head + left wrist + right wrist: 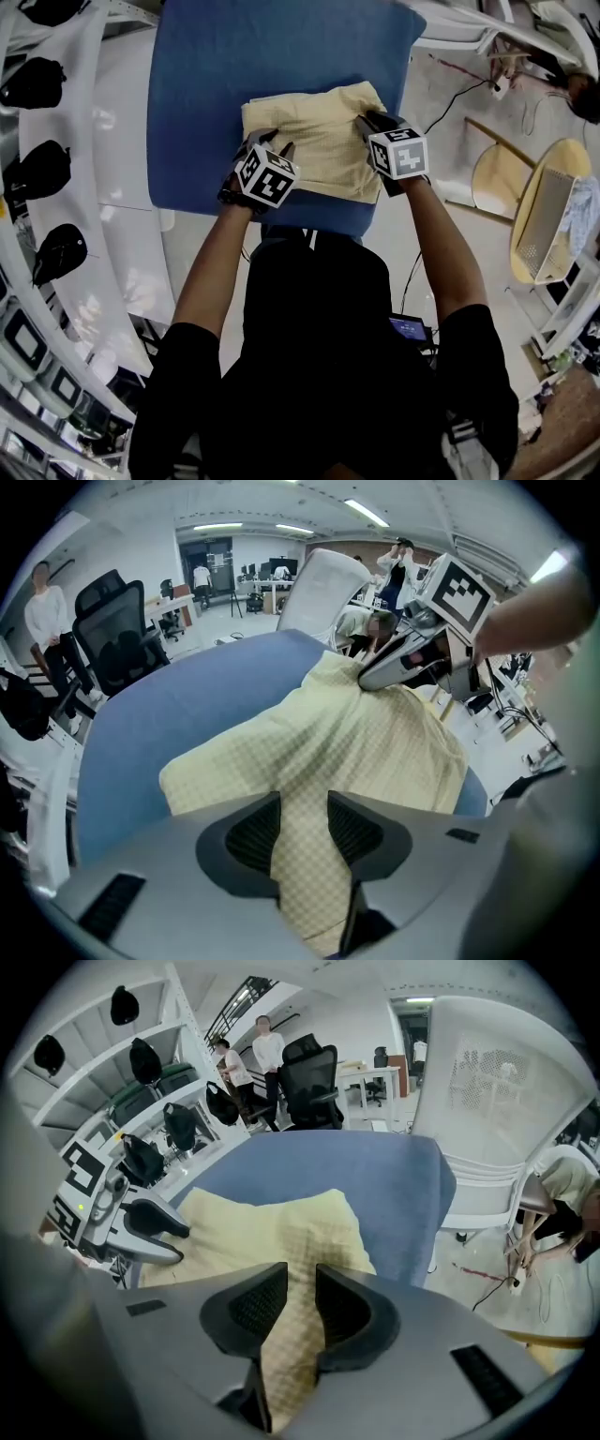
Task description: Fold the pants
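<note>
- Head view: we record the folded yellow checked pants (314,131) lying on the blue table cover (244,66). The left gripper (267,142) is at their near left edge and the right gripper (375,122) at their right edge.
- Left gripper view: we find the jaws narrow, pads pinching a fold of the pants.
- Right gripper view: we find the jaws narrow likewise, closed on a ridge of the same fabric.

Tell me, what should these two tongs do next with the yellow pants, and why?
Probably lift both together and carry that near edge over to the far edge. The left tongs and right tongs each pinch the pants at the side nearest the person, and the rest lies flat on the blue cloth.
</note>
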The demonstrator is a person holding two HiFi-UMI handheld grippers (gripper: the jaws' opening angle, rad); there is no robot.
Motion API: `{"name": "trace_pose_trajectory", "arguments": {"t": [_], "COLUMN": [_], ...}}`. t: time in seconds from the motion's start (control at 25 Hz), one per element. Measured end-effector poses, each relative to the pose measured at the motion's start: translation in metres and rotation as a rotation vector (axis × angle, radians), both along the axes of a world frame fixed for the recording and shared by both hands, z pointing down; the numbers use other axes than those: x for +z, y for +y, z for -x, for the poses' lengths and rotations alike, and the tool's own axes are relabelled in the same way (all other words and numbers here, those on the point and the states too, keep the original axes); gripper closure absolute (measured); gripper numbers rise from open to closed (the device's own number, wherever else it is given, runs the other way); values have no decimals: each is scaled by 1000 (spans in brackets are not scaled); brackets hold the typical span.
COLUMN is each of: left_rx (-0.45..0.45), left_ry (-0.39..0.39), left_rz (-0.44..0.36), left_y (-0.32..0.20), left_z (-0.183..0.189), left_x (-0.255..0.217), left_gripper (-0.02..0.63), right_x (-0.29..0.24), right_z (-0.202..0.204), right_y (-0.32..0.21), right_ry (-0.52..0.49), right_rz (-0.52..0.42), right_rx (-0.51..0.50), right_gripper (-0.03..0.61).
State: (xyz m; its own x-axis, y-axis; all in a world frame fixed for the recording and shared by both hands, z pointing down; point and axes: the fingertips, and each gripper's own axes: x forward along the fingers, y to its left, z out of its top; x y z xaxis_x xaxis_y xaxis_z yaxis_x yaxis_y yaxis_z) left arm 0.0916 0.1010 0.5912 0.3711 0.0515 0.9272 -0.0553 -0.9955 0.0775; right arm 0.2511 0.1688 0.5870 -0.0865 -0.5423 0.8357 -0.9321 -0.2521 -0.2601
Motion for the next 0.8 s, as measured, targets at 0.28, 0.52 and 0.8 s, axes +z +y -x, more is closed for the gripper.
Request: {"name": "trace_pose_trajectory", "arguments": {"t": [0.28,0.52,0.8], "left_rx": [-6,-12,-58], "left_ry": [25,32,28], "left_rz": [35,52,49], "left_y": [-1,-1,-7], "left_z": [1,0,-2], "left_x": [12,13,3], "left_gripper": [442,445,482], "right_x": [15,15,9], "right_z": [-1,0,3], "right_y": [-2,-2,-4], "right_ry": [46,103,132], "right_rz": [6,3,74], "right_rx": [8,-2,32], "right_gripper": [485,486,486]}}
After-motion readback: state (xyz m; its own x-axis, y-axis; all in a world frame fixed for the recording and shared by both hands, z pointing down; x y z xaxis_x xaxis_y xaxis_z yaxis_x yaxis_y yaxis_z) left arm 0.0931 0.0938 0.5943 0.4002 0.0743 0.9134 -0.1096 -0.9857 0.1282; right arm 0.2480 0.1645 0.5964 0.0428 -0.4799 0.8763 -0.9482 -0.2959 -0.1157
